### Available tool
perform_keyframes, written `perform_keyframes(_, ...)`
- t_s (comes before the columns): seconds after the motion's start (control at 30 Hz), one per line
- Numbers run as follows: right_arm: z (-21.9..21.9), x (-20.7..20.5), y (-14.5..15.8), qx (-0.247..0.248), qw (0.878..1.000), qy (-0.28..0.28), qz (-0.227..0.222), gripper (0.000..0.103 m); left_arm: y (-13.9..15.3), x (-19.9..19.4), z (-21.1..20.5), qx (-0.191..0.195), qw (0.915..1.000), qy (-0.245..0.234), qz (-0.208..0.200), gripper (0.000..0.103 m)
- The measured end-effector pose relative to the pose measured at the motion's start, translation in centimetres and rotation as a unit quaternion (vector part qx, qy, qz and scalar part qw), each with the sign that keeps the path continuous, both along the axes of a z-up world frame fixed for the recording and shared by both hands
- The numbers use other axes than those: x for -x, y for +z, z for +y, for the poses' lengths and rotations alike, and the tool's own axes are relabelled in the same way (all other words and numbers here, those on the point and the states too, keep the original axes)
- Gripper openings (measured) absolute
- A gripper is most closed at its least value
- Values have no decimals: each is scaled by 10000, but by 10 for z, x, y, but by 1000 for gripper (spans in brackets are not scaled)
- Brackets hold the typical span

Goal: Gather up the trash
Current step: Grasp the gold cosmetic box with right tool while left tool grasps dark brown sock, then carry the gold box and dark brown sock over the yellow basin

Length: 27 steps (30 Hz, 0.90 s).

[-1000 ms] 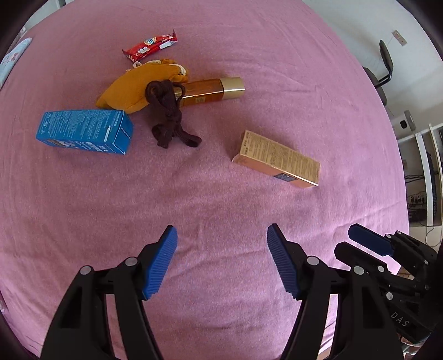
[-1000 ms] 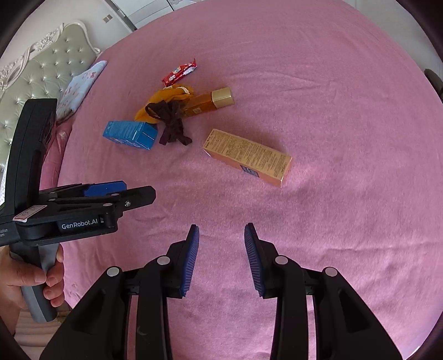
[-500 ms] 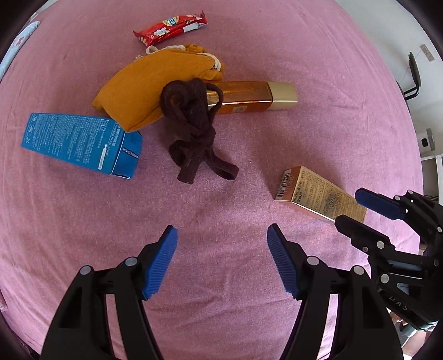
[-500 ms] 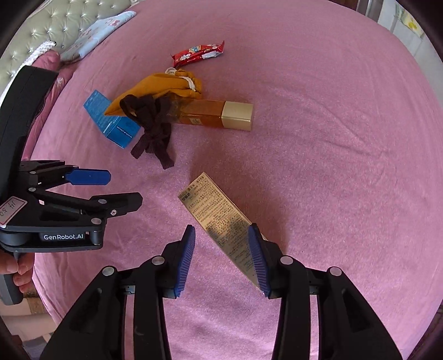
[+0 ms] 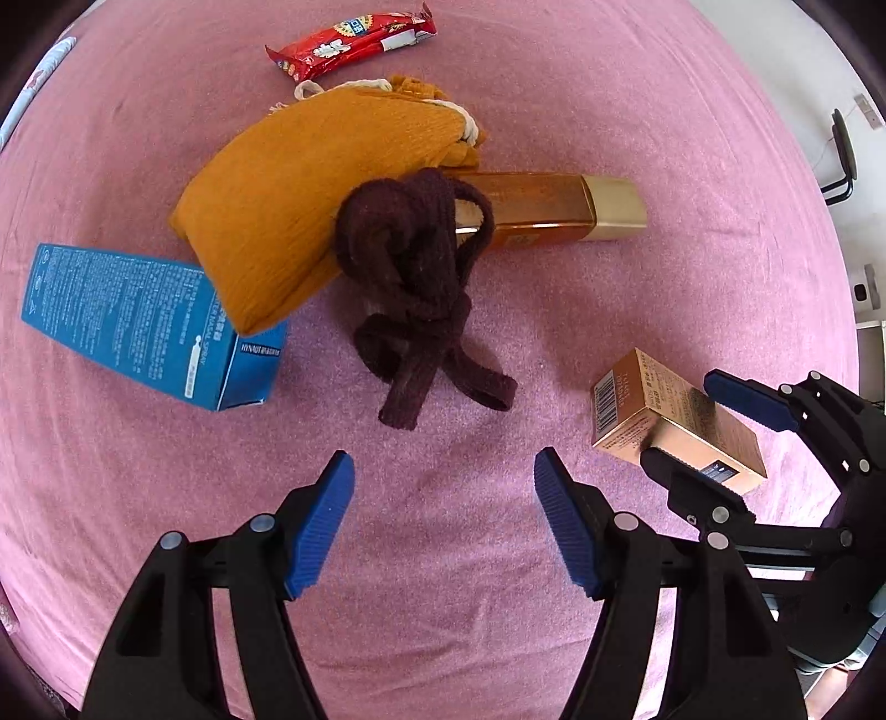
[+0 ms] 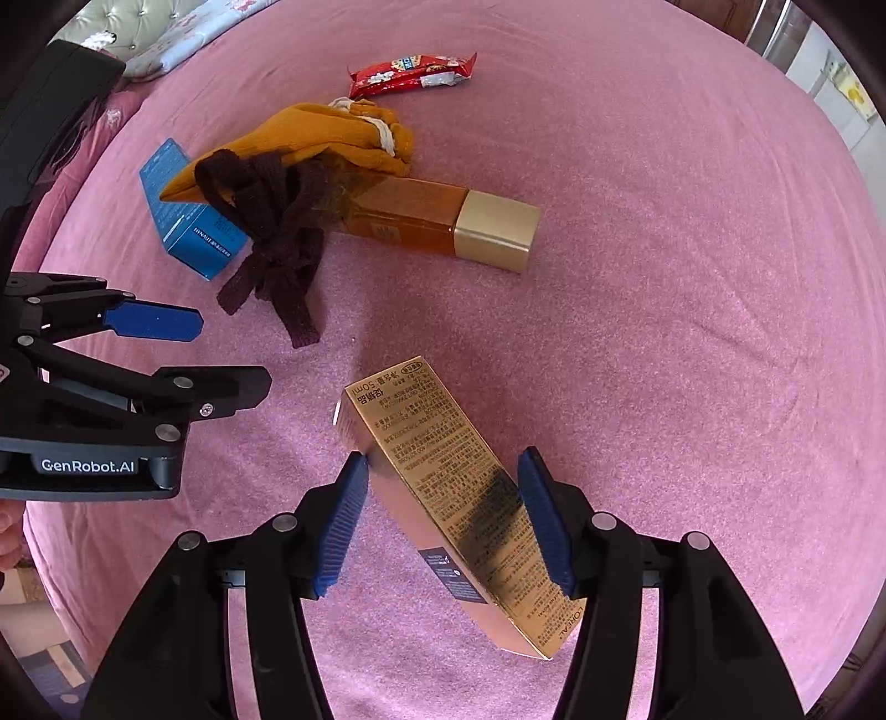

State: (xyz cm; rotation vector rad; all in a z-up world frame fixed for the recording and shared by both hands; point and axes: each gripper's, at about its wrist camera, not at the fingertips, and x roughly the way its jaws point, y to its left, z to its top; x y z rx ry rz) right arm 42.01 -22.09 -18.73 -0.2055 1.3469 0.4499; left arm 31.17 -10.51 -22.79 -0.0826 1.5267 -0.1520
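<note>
Gold box (L'ORÉAL, "50ml")

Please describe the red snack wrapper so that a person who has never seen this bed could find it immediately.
On the pink bedspread, find the pile where a mustard cloth pouch lies. The red snack wrapper lies alone just beyond that pouch, farthest from both grippers. It is the only red, shiny, flat item there.

Bare pink bedspread directly ahead of the left gripper, open passage up to the dark brown cord. Behind it the clutter blocks: orange pouch, blue box, amber bottle. Gold box fills the right gripper gap. Right side of the bedspread is free.
</note>
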Motion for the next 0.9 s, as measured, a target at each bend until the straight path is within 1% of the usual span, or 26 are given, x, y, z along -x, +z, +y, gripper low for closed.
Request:
perform_keyframes(0.1, -12, -9, -3, -322, 9989, -288, 170, 56, -5, -9, 0, 32, 10000, 62, 6, 67)
perform_keyframes(0.17, -22, -12, -6, -569, 9967, -485, 320, 56, -9, -17, 0, 158, 9998, 149, 27, 67)
perform_keyframes(0.27, -35, -15, -14, -1039, 9892, -776, 677, 56, -16, -27, 1, 277, 9993, 238, 60, 67)
perform_keyframes(0.4, -46, -16, -18, -1292, 9842, -943, 758, 56, -26, -39, 8, 470, 9979, 416, 128, 66)
perform_keyframes(0.47, -49, -15, -18, -1434, 9816, -967, 805, 52, -27, -44, 13, 455, 9980, 417, 110, 61)
perform_keyframes(0.53, -53, -14, -18, -1562, 9794, -969, 840, 49, -26, -51, 20, 378, 9985, 393, 79, 48)
perform_keyframes(0.57, -53, -9, -17, -1613, 9783, -982, 847, 47, -26, -54, 25, 373, 9984, 419, 72, 43)
perform_keyframes(0.6, -55, -7, -17, -1684, 9765, -1024, 866, 46, -26, -55, 29, 384, 9982, 462, 66, 35)
perform_keyframes(0.63, -54, -6, -19, -1777, 9738, -1091, 903, 44, -26, -55, 34, 404, 9978, 518, 67, 20)
perform_keyframes(0.67, -56, -3, -20, -1863, 9710, -1178, 929, 43, -27, -56, 39, 414, 9975, 561, 87, 16)
perform_keyframes(0.7, -59, 1, -19, -1951, 9677, -1281, 959, 42, -27, -56, 45, 502, 9968, 612, 100, 13)
perform_keyframes(0.77, -64, 4, -19, -2130, 9604, -1472, 1028, 41, -24, -52, 59, 678, 9951, 713, 109, 11)
perform_keyframes(0.9, -71, 15, -20, -2418, 9464, -1798, 1166, 39, -21, -36, 61, 981, 9934, 592, 84, 10)
